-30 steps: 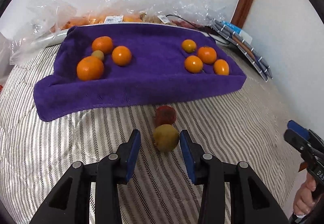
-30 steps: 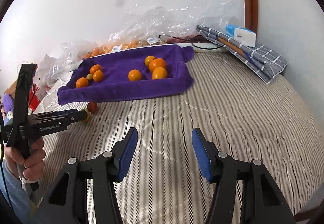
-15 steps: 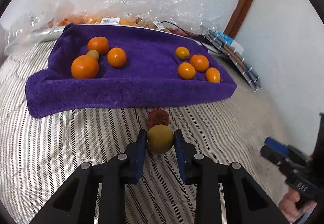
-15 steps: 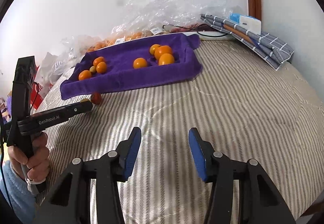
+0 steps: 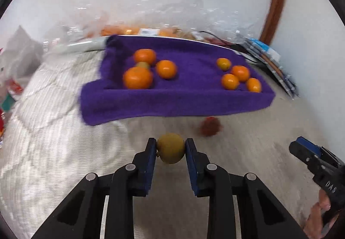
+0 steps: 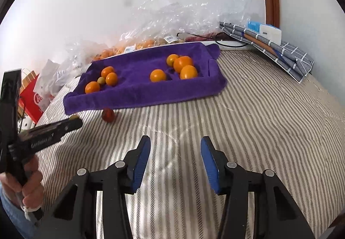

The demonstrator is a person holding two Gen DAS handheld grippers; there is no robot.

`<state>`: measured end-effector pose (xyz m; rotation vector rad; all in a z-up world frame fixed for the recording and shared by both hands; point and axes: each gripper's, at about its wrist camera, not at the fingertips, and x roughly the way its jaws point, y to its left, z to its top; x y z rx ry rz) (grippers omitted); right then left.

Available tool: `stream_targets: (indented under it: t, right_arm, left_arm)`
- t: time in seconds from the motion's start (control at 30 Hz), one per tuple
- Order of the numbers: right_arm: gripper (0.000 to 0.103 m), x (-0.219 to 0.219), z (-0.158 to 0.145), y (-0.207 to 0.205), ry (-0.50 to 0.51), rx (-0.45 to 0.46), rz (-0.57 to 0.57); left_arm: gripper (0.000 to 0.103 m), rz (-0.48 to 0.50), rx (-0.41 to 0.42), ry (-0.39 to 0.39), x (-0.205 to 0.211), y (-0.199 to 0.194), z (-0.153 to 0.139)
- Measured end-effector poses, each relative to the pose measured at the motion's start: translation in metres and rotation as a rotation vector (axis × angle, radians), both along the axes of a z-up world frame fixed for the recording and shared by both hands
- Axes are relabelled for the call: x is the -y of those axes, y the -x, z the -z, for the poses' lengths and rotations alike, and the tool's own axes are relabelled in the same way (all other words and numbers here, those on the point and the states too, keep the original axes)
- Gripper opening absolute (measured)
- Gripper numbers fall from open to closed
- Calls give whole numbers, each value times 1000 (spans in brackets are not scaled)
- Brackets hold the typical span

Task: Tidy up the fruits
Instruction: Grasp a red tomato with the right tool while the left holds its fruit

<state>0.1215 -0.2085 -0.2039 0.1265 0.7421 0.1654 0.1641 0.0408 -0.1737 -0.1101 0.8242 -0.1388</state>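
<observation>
You are holding the greenish-yellow fruit (image 5: 170, 148) in the left gripper (image 5: 170, 150), its two pads clamped on the fruit's sides, and the fruit is riding just clear of the striped bedcover (image 5: 54, 141). Keep that squeeze steady; the fruit is round and smooth-looking, so it is likely to slip forward if you are loosening the pads while tilting down.

Ahead, the purple towel-lined tray (image 5: 172, 103) is carrying a left group of oranges (image 5: 138, 77) with one small greenish fruit (image 5: 142, 65) nestled among them, which is probably where yours is going. You are needing to lift over the tray's raised front edge rather than pushing through it, then lower gently so the neighbours are not rolling.

Further right, the red fruit (image 5: 209, 126) is lying on the bedcover just in front of the tray, apart from your grip. At the far right, the right gripper (image 6: 175, 155) is hanging with jaws apart and nothing between them, over bare bedcover.
</observation>
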Motion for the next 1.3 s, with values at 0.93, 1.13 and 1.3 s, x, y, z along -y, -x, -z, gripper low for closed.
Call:
stream_targets:
  t: [0.93,1.13,1.3]
  right_arm:
    - [37,-116,17,-66,15,-118,-138]
    - [36,-127,18,-77,17,-124,-139]
    - [24,-127,20,-84,41,-125,-124]
  left_arm:
    - [26,-310,4,62,-109,7,10]
    - [26,-352,-21,99,-122,5,15]
    - [26,-351,-25,95,-123,4,16]
